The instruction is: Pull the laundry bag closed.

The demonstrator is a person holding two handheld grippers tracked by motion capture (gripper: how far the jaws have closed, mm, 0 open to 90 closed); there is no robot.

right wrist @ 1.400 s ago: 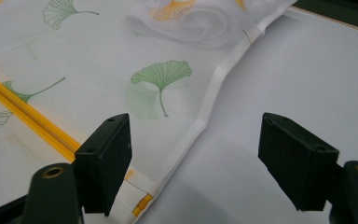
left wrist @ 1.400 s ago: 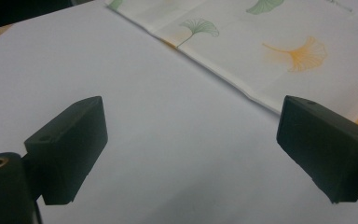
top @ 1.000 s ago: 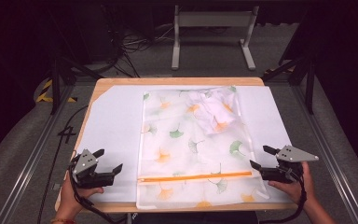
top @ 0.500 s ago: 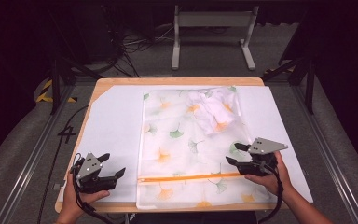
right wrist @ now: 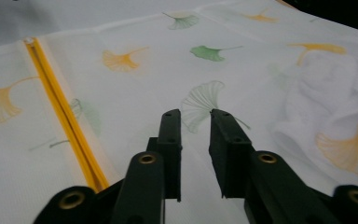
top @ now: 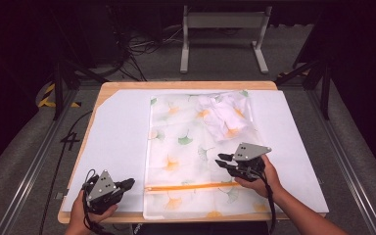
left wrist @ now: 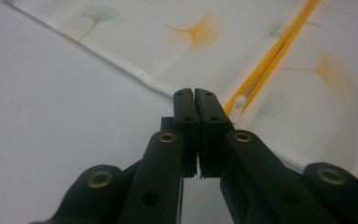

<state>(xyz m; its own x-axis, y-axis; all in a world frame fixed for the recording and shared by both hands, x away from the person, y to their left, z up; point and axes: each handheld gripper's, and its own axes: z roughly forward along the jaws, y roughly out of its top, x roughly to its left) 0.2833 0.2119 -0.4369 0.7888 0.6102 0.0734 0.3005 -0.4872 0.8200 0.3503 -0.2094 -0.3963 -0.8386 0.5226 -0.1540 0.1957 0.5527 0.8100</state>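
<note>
Since the earlier frames, the right gripper [top: 226, 160] has slid inward from the right margin and now hovers over the leaf-printed zip bag [top: 186, 147], above its orange zipper [top: 196, 186]; its jaws have just been closing and stand a narrow gap apart with nothing between them. Meanwhile the left gripper [top: 127, 183] has edged toward the bag's near-left corner, its jaws pressed together on nothing, tips just short of the white zipper pull [left wrist: 240, 101]. Spread flat on the white sheet [top: 117, 137] covering the wooden table [top: 186, 85], the bag holds what looks like a crumpled white cloth [top: 223, 117] in its far-right part.
</note>
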